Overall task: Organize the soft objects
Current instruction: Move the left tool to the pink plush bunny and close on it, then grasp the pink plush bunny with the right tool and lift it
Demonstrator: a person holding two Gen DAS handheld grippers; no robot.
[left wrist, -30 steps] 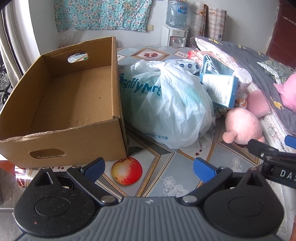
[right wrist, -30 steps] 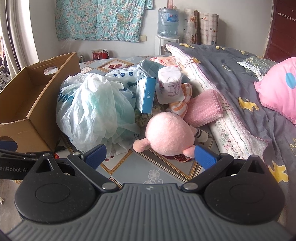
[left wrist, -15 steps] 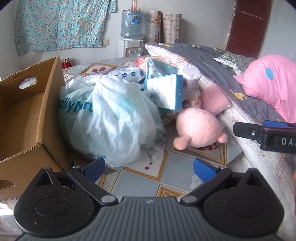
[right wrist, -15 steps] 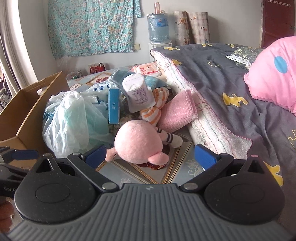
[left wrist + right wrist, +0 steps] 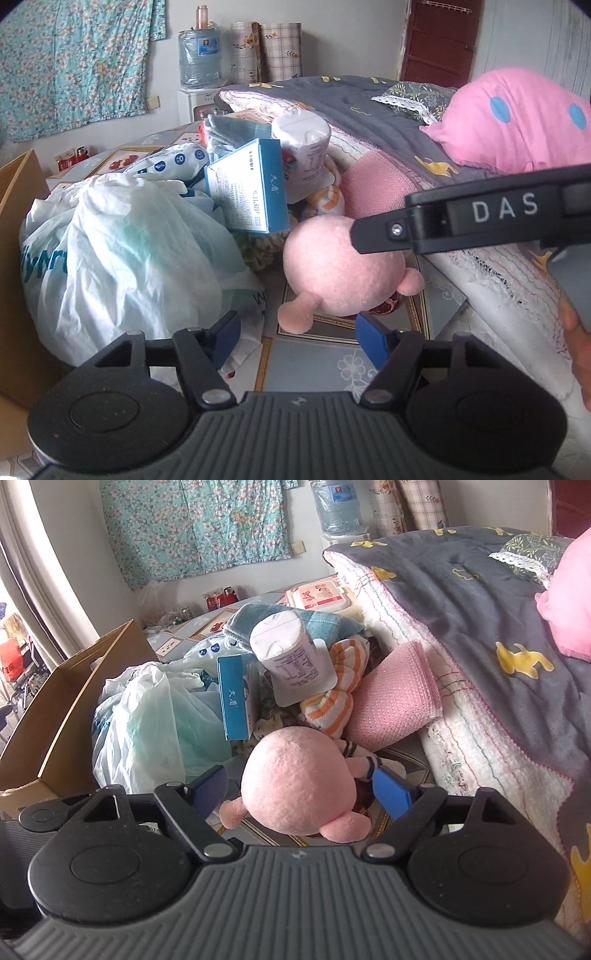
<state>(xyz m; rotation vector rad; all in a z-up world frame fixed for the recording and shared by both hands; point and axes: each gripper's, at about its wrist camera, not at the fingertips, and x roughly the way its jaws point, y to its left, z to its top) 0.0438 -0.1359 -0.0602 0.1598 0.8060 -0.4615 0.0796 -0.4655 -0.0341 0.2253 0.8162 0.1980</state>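
Tiled floor beside a bed is piled with stuff. Nothing looks sorted yet; the part of the box [image 5: 70,716] that shows holds nothing. The right claw [image 5: 301,788] is open around the pink toy [image 5: 299,779] on the floor, not squeezing. The left claw [image 5: 297,332] is open and empty, near it. A big bag [image 5: 122,258], a blue carton [image 5: 251,192] and a tub [image 5: 291,661] crowd close. The pink cloth [image 5: 391,698] and striped sock [image 5: 336,698] wait too.

Plush toy [image 5: 299,779] between bag [image 5: 147,720] and bed [image 5: 461,657].
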